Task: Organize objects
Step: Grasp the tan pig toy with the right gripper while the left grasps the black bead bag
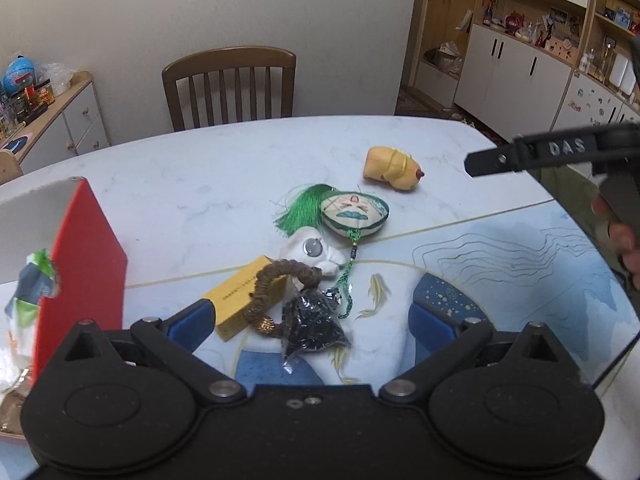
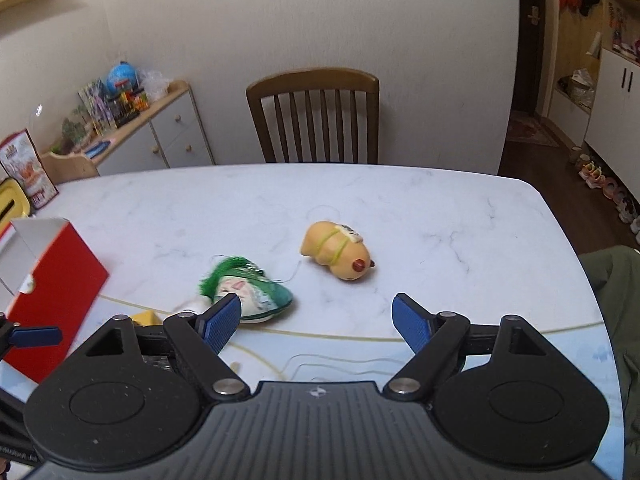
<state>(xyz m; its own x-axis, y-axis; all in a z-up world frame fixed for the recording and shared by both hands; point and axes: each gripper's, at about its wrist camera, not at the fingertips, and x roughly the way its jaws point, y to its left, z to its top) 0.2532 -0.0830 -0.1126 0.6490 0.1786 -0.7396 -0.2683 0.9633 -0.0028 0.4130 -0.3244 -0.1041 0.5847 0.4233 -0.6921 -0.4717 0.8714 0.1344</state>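
Observation:
My left gripper (image 1: 310,322) is open above a heap on the table: a brown bead bracelet (image 1: 280,276), a small clear bag of black bits (image 1: 310,326), a yellow box (image 1: 244,296) and a white googly-eyed toy (image 1: 314,250). Behind them lies a green tasselled sachet (image 1: 354,216) (image 2: 250,292). A yellow pig toy (image 1: 394,168) (image 2: 338,250) lies on its side farther right. My right gripper (image 2: 316,322) is open, hovering in front of the pig and sachet with nothing between its fingers. A red open box (image 1: 86,256) (image 2: 48,280) stands at the left.
White marble table (image 2: 440,216) with a blue patterned mat (image 1: 520,264) near me. A wooden chair (image 2: 314,116) is tucked at the far side. Crumpled wrappers (image 1: 28,292) sit inside the red box. Cabinets (image 1: 516,64) line the room's right wall.

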